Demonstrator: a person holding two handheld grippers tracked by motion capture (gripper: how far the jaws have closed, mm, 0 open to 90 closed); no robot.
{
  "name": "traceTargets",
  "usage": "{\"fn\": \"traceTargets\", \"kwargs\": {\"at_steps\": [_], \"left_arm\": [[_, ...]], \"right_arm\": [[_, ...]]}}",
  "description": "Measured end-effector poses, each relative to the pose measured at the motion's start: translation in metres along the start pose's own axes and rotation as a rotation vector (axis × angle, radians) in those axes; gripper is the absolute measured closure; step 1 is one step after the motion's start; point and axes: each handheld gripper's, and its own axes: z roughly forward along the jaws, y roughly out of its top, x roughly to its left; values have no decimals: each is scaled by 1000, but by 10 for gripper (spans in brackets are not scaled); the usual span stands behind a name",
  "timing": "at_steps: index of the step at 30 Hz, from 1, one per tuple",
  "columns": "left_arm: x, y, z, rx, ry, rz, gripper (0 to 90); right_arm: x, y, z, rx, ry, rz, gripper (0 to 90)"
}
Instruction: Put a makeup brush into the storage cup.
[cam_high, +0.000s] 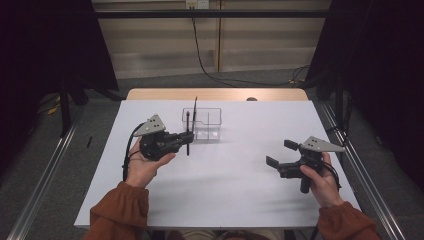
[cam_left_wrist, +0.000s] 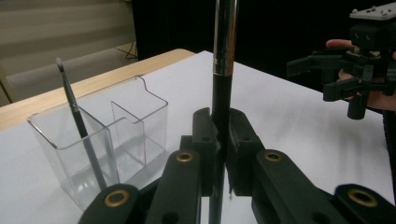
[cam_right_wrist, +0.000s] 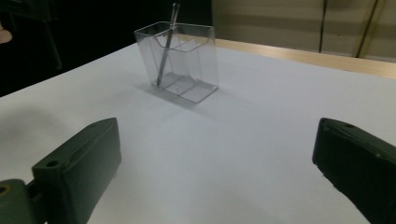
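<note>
The person's left hand (cam_high: 145, 162) is raised over the left part of the white counter (cam_high: 220, 190), palm up, and holds the left gripper (cam_high: 186, 138) pointing to the right, toward the clear organizer (cam_high: 202, 124); its jaws are pressed together on a thin black brush (cam_left_wrist: 221, 93), which stands upright between them, with a silver band on its handle above the jaws. The right hand (cam_high: 317, 182) is over the right part of the counter, well apart from the organizer; the right gripper (cam_high: 279, 154) points to the left and a little forward; its jaws are wide apart and hold nothing. The organizer stands near the far middle of the counter, just beside the left gripper; a second brush (cam_left_wrist: 79, 121) leans inside its left compartment, tip upward.
</note>
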Motion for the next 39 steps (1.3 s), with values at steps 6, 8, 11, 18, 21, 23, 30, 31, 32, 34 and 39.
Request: {"fn": "traceTargets", "kwargs": {"at_steps": [6,8,11,18,21,23,30,31,32,34,39], "left_arm": [[4,4,-4,-15,13,-1,839],[5,5,-4,-18,15,-5,839],[7,7,-4,-24,24,-5,839],[13,8,-1,-28,40,-16,839],[16,8,-1,-27,50,-19,839],[18,9,-1,-31,52,-24,840],[28,16,-1,-36,76,-33,839],[29,16,-1,-33,82,-31,840],[31,17,0,-37,87,-32,839],[34,19,1,-41,94,-37,840],[42,25,5,-44,114,-40,840]], "right_arm": [[0,-7,-10,-30,-29,-8,0],[1,-9,-13,-36,-35,-9,0],[0,-13,-17,-40,-31,-15,0],[-1,-21,-21,-36,-40,-20,0],[-1,-22,-23,-46,-45,-14,0],[-2,-22,-26,-53,-50,-9,0],[-3,-25,-32,-64,-72,-10,0],[-4,-25,-32,-63,-74,-15,0],[-3,-25,-32,-61,-74,-24,0],[-3,-25,-31,-63,-60,-19,0],[-3,-25,-30,-60,-54,-21,0]]}}
